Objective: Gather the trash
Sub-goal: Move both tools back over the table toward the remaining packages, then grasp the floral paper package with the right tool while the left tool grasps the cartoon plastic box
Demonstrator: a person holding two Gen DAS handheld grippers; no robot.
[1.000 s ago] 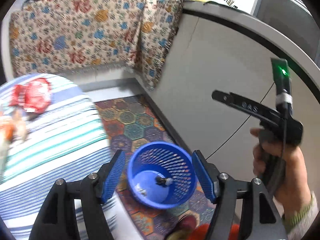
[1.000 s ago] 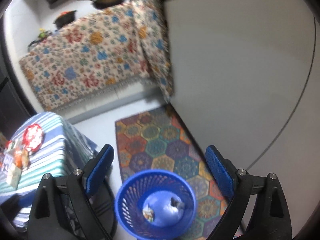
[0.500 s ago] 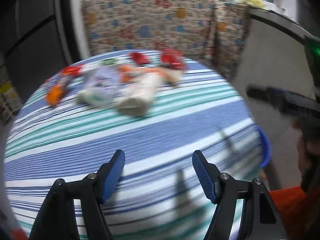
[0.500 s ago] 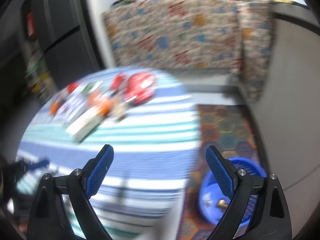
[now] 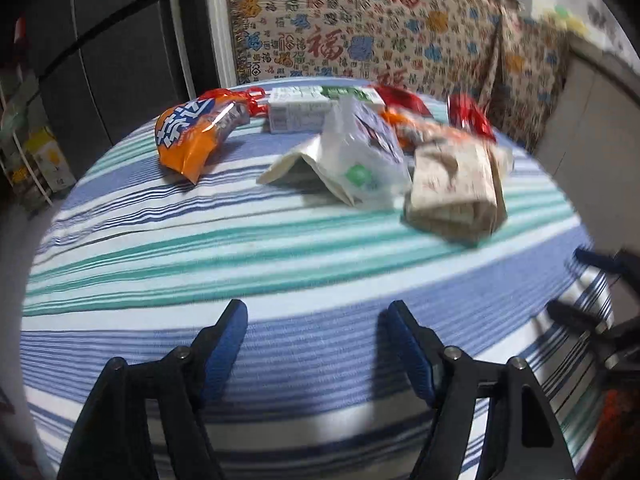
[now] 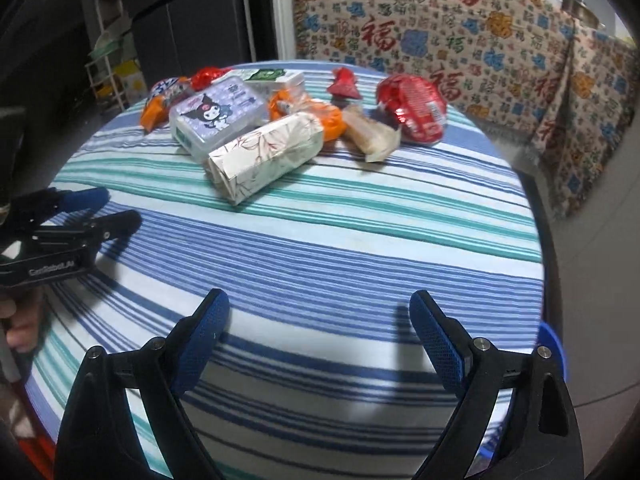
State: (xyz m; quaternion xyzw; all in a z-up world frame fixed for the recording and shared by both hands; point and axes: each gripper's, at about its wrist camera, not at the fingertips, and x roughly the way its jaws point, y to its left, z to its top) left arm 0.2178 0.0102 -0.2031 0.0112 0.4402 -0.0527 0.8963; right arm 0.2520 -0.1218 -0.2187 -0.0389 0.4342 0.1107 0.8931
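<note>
A round table (image 6: 360,264) fills most of the room in front of me, draped in a soft woven cloth of blue, teal and white stripes that run across it. Behind it a fringed, tapestry-like throw (image 6: 460,28) printed with red characters and blue and orange flowers hangs over the counter.

The trash sits bunched at the far side of the table. Largest is a long rectangular tissue box (image 6: 266,156) of pale card with a leafy print; it lies flat, its long axis running from near-left to far-right in the right wrist view. Touching its far-left side is a translucent plastic pack (image 6: 218,116) with rounded corners and a cartoon figure on top. Behind that lies a white and green carton (image 6: 276,78). To the right is a shiny red foil packet (image 6: 412,108), crumpled and domed, and just beside it a tan paper-wrapped piece (image 6: 370,134) pointing toward the near edge. A glossy orange snack bag (image 5: 192,132) lies at the left end of the heap, puffed and creased, its narrow end toward the near-left. A small crinkled red wrapper (image 6: 344,84) sits at the back.

The left gripper (image 5: 314,344) hangs over the near stripes, its ribbed blue pads apart with only cloth between them; its jaws have just been opening. The right gripper (image 6: 320,340) is spread wider still, holding nothing, well short of the heap.
</note>
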